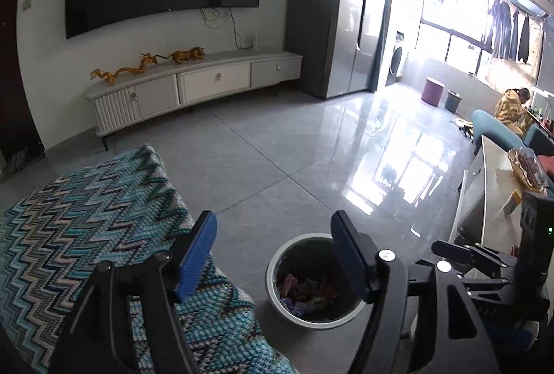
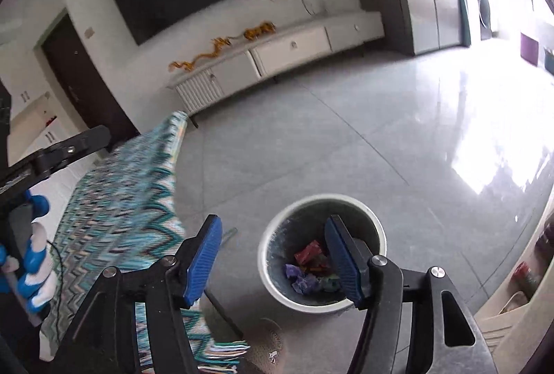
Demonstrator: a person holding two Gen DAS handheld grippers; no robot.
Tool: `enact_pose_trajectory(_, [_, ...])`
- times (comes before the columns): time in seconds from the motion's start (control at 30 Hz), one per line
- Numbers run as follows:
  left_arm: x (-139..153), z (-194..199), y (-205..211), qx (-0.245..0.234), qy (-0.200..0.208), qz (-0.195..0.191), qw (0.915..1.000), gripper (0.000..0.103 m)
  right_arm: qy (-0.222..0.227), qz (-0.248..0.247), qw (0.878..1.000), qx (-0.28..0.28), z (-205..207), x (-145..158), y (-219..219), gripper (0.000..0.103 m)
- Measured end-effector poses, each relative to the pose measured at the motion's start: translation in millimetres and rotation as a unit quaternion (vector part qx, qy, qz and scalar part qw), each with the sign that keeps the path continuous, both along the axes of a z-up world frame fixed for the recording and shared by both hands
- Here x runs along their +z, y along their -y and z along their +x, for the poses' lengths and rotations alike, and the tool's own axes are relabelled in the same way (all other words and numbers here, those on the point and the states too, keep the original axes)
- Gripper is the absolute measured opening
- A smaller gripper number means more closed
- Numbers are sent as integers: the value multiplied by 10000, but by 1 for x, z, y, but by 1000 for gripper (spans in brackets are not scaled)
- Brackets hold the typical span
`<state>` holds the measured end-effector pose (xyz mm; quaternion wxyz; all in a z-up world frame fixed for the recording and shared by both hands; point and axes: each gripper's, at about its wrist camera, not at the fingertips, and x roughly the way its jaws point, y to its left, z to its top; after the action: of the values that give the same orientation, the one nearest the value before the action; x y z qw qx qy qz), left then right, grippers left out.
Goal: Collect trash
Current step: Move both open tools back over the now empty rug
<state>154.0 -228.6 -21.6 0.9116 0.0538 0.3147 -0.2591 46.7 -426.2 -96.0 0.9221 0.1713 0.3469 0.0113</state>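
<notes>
A round white trash bin stands on the grey tile floor; it also shows in the right wrist view. Crumpled red, purple and green trash lies inside it, also visible in the left wrist view. My left gripper is open and empty, above the bin's left rim. My right gripper is open and empty, held above the bin. The right gripper's fingers show at the right of the left wrist view.
A zigzag-patterned blue blanket covers a seat to the left of the bin, also in the right wrist view. A white TV cabinet stands at the far wall. A white table with snacks is on the right.
</notes>
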Motion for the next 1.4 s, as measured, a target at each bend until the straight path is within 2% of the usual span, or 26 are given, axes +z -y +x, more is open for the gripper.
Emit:
enact_pose_trajectory(0.17, [49,-30,-56,567,587,-144,9966,68,588,-201,9970,458,-29,54,-41,68])
enact_pose_trajectory(0.27, [73,-49,-89,899,893,-151,9918,76,865,-269,9926,808,-41,81,-73,71])
enact_pose_trajectory(0.43, [94,-75,-152,1539,1229,-193,9802,80,1149,-350,9812,1514,-52,107,-140,75])
enact_pose_trajectory(0.57, [103,-90,-205,2186,1454,-117,9648,84,1240,-283,9735,1901,-48,118,-185,77])
enact_pose_trajectory(0.67, [102,-94,-240,2564,1451,-104,9556,89,1290,-108,9705,2036,-40,125,-209,79])
enact_pose_trajectory(0.77, [96,-95,-268,2890,1409,-91,9469,90,1322,5,9690,2087,-32,128,-229,81])
enact_pose_trajectory(0.87, [84,-92,-287,3079,1292,-79,9426,90,1213,73,9694,2131,-17,120,-244,82])
enact_pose_trajectory(1.03, [57,-80,-292,3105,1162,163,9433,90,945,4,9714,2180,11,96,-268,82])
enact_pose_trajectory(1.17, [36,-69,-282,2994,1105,268,9473,98,784,-125,9754,2055,28,77,-274,86])
enact_pose_trajectory(1.23, [28,-64,-277,2934,1090,291,9493,99,710,-174,9767,2017,37,68,-276,87])
enact_pose_trajectory(1.4, [11,-49,-263,2918,1036,423,9499,103,710,-271,9805,1814,51,55,-270,102])
